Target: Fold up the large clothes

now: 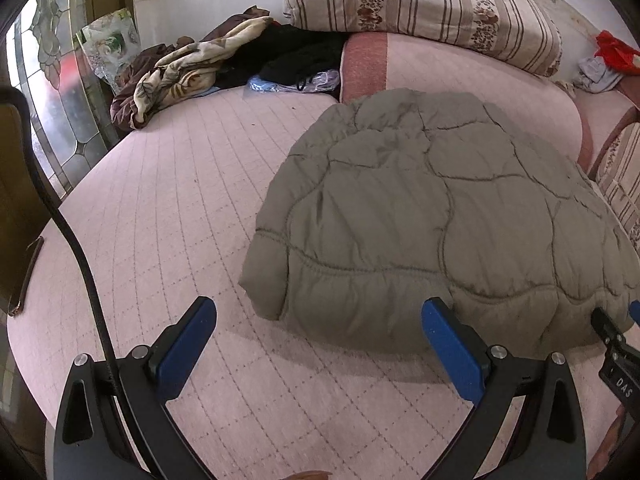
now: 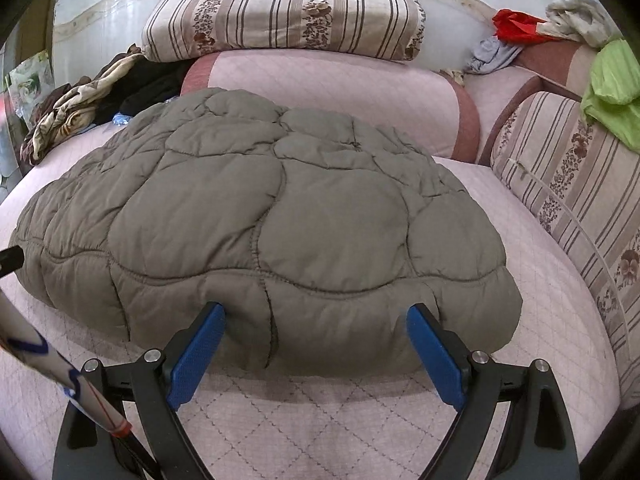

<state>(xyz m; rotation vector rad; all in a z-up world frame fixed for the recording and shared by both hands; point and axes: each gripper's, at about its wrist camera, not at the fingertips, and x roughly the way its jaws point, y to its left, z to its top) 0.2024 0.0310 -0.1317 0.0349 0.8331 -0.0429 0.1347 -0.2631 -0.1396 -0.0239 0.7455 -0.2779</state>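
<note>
A grey-brown quilted puffer jacket (image 1: 420, 216) lies folded into a thick bundle on the pink quilted bed cover (image 1: 160, 208). My left gripper (image 1: 320, 308) stands open near the bundle's front left corner; its right finger touches the near edge, the left one is over bare cover. In the right wrist view the jacket (image 2: 260, 220) fills the middle. My right gripper (image 2: 316, 312) is open, its blue fingers (image 2: 436, 356) set either side of the bundle's near edge, nothing pinched. The right gripper's tip (image 1: 612, 336) shows at the far right of the left wrist view.
Striped floral pillows (image 2: 280, 12) and a pink bolster (image 2: 340, 92) line the back. Crumpled blankets and dark clothes (image 1: 192, 68) are piled at the back left by a glass pane. A striped cushion (image 2: 568, 184) with a green cloth (image 2: 612, 88) stands on the right. A black cable (image 1: 72, 240) hangs left.
</note>
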